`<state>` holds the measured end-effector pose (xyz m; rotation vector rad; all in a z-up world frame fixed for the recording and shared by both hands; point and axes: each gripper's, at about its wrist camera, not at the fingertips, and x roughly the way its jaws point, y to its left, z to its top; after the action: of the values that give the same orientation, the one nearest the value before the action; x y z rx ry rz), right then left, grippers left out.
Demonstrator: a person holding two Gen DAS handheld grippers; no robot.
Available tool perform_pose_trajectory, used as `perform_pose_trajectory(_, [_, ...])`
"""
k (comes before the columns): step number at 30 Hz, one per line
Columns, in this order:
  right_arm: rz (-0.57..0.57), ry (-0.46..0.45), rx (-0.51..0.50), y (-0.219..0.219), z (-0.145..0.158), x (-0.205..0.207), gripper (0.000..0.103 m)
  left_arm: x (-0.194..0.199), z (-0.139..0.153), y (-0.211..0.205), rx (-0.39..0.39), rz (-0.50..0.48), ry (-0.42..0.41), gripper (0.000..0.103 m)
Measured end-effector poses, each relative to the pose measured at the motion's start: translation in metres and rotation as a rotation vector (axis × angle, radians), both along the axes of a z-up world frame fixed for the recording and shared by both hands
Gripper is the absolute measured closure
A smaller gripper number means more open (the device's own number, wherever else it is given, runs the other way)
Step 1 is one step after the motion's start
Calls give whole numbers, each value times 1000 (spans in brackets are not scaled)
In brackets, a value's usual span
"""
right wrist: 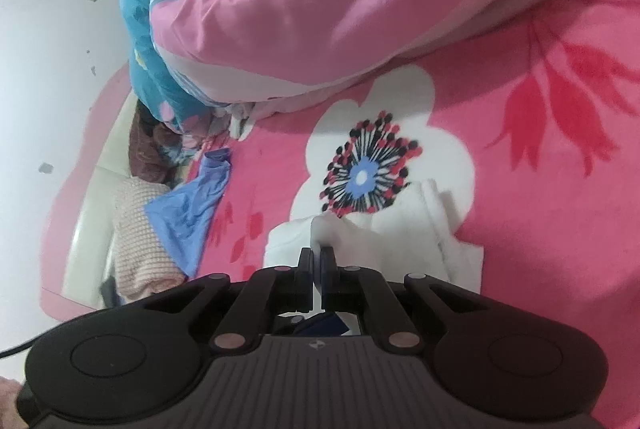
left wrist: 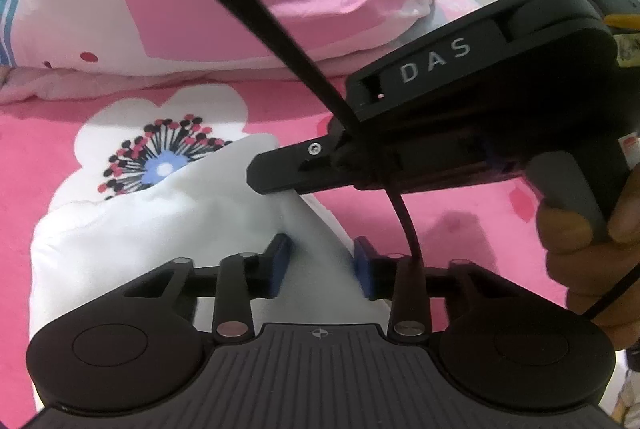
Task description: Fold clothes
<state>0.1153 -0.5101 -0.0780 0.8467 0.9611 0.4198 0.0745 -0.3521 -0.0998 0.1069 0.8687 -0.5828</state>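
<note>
Fold in progress: right gripper (right wrist: 317, 254) pinched white garment (left wrist: 132, 229); left gripper (left wrist: 322, 261) narrow, straddling raised fold. Next: clamp.

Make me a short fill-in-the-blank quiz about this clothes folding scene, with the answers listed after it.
1. The right gripper is shut on a fold of the ____ garment.
2. The garment lies on a pink sheet printed with a large ____.
3. The left gripper has ____ pads.
4. A rumpled ____ quilt sits beyond the garment.

Answers: white; flower; blue; pink
</note>
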Motion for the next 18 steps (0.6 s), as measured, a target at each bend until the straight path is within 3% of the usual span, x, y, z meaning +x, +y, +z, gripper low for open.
perform_pose_trajectory(3, [-38, 30, 62, -8, -4, -5, 98, -2, 1, 4, 7, 5, -15, 96])
perform_pose_trajectory(5, [-75, 50, 101, -17, -6, -9, 97, -3, 2, 8, 1, 8, -20, 98])
perform_pose_trajectory(8, [-206, 37, 133, -42, -6, -26, 83, -6, 6, 14, -8, 10, -22, 98])
perform_pose_trajectory(10, [-249, 59, 76, -53, -6, -38, 81, -7, 8, 19, -16, 18, -17, 99])
perform_pose_trajectory(13, [-179, 107, -77, -49, -8, -52, 81, -9, 14, 26, -36, 28, -12, 99])
perform_pose_trajectory(18, [-79, 152, -220, -28, -19, -69, 102, -14, 23, 32, -51, 27, -18, 99])
